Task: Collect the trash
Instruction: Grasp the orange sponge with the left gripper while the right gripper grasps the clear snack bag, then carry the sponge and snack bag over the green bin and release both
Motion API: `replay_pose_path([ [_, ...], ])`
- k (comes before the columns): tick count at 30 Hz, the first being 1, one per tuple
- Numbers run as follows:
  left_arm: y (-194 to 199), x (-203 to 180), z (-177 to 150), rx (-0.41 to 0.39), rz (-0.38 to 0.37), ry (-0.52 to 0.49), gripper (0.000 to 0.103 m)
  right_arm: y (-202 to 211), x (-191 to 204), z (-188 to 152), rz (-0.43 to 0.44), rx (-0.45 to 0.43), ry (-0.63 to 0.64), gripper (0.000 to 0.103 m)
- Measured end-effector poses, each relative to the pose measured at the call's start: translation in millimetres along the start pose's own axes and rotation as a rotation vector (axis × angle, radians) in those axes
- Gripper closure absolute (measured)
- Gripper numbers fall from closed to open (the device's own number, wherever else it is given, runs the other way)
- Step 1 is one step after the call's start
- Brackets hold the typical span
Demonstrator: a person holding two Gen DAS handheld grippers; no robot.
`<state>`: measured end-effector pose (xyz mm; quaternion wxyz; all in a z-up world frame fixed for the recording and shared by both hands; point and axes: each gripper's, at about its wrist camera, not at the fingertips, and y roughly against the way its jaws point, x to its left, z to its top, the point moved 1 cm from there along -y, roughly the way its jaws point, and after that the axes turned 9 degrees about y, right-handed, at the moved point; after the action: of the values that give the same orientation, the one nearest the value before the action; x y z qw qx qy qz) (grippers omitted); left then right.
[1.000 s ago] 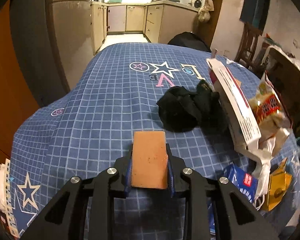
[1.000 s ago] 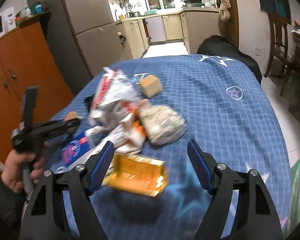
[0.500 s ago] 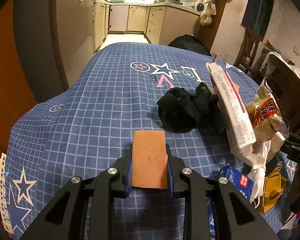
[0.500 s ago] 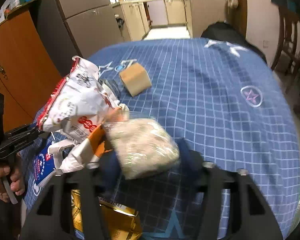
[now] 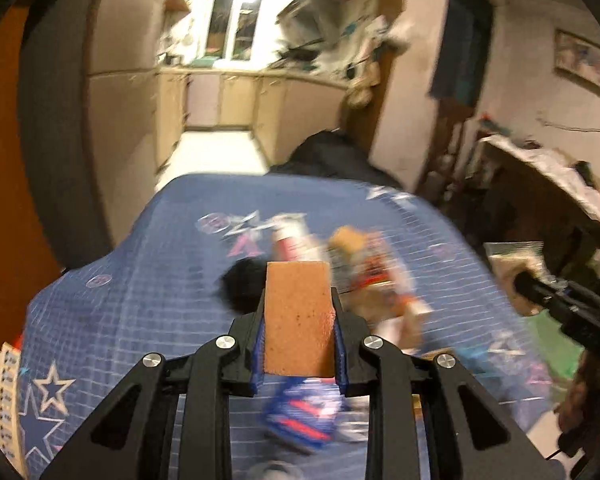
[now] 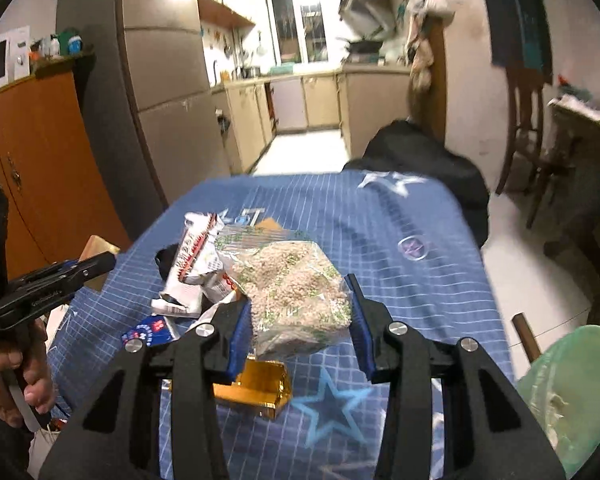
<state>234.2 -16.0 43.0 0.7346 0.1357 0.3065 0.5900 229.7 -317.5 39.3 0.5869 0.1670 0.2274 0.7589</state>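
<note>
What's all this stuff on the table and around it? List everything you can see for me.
tablecloth: one, blue checked with stars, covers the table
clear bag of grains: one, beige and green, between the right gripper's pads
orange-brown block: one, clamped in the left gripper
white and red wrapper: one, on the cloth left of the bag
gold packet: one, on the cloth below the bag
blue packet: one, near the left edge
black cloth: one, blurred, behind the block
green bag: one, beside the table, lower right
right gripper: black, blue pads, has just been closing on the bag
left gripper: black, blue pads
hand: one, holding the left gripper's handle
</note>
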Motion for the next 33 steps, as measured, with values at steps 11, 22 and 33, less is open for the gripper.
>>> replay_pose_path([
  [11,22.2,-136.7,-7.7,-0.01,-0.195,-0.091,0.076,68.2,-46.5,-1.3,-0.143,-0.083,-0.056,0.062],
  [22,16.7,-266.1,-30.9,0.025,-0.344,-0.185,0.076,117.4,-112.9,-19.6,-0.296,-0.082,-0.124,0.062],
  [33,-25.7,-374.6,-56.3,0.116,-0.424,-0.276,0.076,145.5,-189.7,-49.4,-0.395,-0.021,-0.219,0.062],
])
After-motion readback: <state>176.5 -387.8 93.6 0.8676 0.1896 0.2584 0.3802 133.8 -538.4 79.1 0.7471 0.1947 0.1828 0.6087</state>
